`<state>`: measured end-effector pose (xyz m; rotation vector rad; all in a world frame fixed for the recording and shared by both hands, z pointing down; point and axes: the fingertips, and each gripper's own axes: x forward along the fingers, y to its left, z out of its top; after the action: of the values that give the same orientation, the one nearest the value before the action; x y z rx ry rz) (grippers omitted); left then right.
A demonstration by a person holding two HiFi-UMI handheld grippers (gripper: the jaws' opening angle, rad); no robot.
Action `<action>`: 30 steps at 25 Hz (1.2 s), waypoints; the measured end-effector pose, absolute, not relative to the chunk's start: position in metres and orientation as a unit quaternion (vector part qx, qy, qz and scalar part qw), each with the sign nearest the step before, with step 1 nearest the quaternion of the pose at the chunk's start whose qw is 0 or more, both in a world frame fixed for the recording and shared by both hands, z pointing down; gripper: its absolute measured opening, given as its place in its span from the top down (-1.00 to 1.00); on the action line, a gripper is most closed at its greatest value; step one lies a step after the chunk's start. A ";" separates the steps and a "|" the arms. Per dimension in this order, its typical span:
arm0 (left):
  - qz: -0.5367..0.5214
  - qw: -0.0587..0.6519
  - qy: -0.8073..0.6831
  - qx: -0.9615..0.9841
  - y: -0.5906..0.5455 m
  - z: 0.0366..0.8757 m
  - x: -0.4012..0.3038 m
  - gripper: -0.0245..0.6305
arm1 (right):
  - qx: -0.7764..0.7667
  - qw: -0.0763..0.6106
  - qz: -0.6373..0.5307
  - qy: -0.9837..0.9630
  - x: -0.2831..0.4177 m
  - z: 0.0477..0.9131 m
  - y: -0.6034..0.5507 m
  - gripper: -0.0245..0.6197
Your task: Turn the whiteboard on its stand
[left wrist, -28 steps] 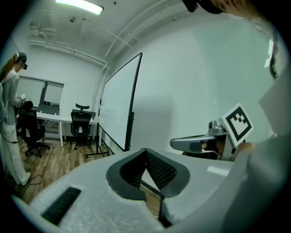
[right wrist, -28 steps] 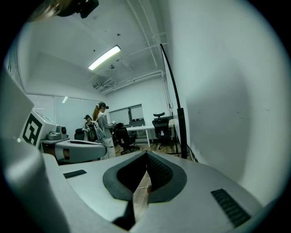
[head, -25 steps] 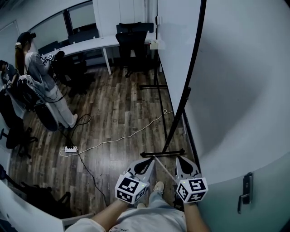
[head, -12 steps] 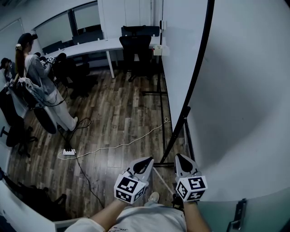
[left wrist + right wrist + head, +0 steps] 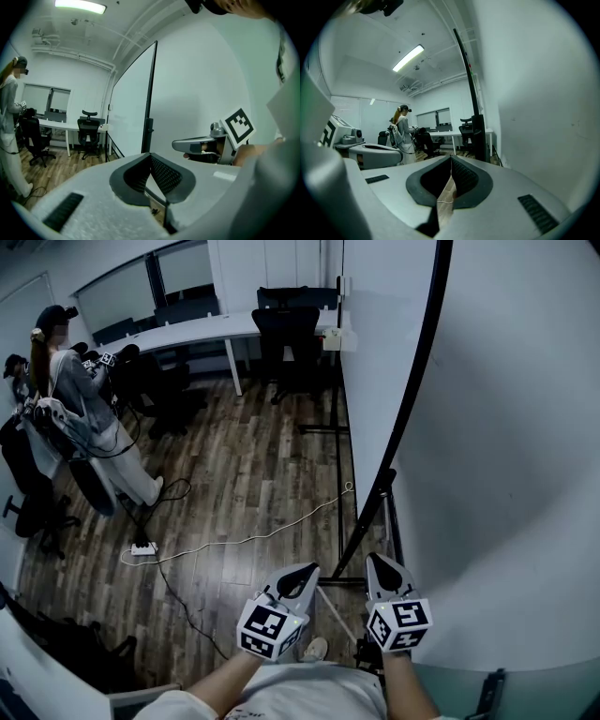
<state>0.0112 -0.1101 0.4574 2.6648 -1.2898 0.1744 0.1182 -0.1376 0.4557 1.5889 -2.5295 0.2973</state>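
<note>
While left gripper point(image 5: 300, 571) and right gripper point(image 5: 382, 562) sit pressed together, empty, I judge the whiteboard point(image 5: 506, 474) broad, stiff, slippery-faced; take hold at its black edge frame point(image 5: 418, 381).

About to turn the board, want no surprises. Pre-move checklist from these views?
1. Left gripper free: ok, fingers together, nothing between them.
2. Right gripper free: ok, fingers together, nothing between them.
3. Hold on the black-framed white whiteboard: not ok, neither gripper grips it.
4. Thin white cable on the wood floor clear of the black metal stand: cannot tell, its end lies close by the stand's leg.
5. Standing person out of the swing path: ok, far off to the left.
6. Black office chair clear of the board's far end: cannot tell.
</note>
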 end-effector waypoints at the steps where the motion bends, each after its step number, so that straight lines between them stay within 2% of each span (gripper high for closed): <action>1: 0.059 0.089 -0.433 0.895 -0.112 0.458 0.010 0.89 | 0.528 0.071 0.100 -0.840 0.118 0.457 -0.140 0.90; 27: 0.068 0.099 -0.381 0.917 -0.201 0.455 0.012 0.89 | 0.588 0.068 0.107 -0.799 0.133 0.456 -0.223 0.90; 30: 0.069 0.100 -0.378 0.918 -0.212 0.456 0.012 0.89 | 0.590 0.070 0.108 -0.797 0.133 0.456 -0.237 0.78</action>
<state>0.0124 -0.2122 0.4555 2.7125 -1.1187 0.2027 0.1334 -0.2368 0.4564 1.7744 -2.3997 0.3249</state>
